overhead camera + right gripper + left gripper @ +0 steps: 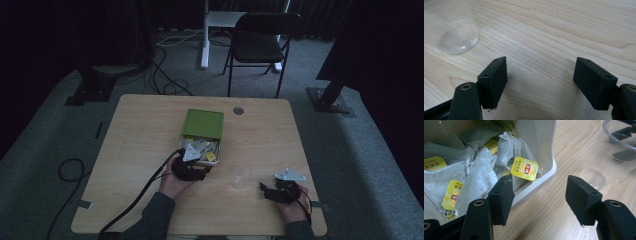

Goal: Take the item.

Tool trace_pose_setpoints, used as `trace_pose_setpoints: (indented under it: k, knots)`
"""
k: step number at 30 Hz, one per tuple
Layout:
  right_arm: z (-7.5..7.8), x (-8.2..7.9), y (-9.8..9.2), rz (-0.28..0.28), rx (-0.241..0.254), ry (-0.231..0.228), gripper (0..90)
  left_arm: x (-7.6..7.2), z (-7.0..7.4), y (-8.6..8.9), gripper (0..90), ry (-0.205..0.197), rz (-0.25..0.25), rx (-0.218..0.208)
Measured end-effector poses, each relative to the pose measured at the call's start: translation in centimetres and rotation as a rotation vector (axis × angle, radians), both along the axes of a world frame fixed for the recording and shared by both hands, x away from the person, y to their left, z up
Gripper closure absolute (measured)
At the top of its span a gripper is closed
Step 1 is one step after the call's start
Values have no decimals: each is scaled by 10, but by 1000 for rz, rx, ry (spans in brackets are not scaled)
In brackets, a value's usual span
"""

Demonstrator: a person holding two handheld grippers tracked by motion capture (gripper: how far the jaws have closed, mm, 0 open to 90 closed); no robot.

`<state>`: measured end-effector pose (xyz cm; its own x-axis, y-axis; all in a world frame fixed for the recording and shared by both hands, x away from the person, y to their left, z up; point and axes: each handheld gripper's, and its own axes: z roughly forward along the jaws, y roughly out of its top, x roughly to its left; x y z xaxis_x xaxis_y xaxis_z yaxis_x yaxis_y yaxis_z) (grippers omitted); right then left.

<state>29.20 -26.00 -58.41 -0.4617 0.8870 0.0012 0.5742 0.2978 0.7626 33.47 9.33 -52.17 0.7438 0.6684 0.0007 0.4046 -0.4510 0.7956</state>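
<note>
A white box (218,145) with an upright green lid (202,123) stands mid-table, full of tea bags (479,172) with yellow tags (524,168). My left gripper (200,168) is at the box's near edge, open. In the left gripper view (539,187) one jaw hangs over the tea bags inside the corner and the other over bare wood, with nothing pinched. A clear plastic cup (241,178) stands to the right of the box, also seen as the cup (616,147) and the cup (449,30). My right gripper (265,191) rests low on the table right of the cup, open (541,66) and empty.
The wooden table (150,130) has a round cable hole (238,110) behind the box. A black cable (140,195) trails from the left gripper off the front edge. A folding chair (262,42) and stand bases are on the floor beyond.
</note>
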Motion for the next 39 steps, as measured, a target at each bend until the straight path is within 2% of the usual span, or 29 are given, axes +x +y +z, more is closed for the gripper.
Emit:
trace_pose_setpoints:
  k: [7,10,14,17,22,24,32,36,39]
  knots:
    - [0,0,0,0,0,0,267,-5,0,1,409,8,-7,0]
    - [0,0,0,0,0,0,267,-8,2,1,438,-5,-17,-9]
    - [0,0,0,0,0,0,267,-9,7,2,440,-29,-8,-28]
    - [0,0,0,0,0,0,267,-9,15,7,437,-76,20,-37]
    - [0,0,0,0,0,0,267,-4,22,10,425,-111,43,-57]
    - [0,0,0,0,0,0,267,0,22,10,426,-112,58,-52]
    - [0,0,0,0,0,0,267,10,10,5,474,-116,121,55]
    - [0,0,0,0,0,0,267,15,5,4,513,-107,133,62]
    - [0,0,0,-1,-1,0,267,17,2,4,535,-106,151,85]
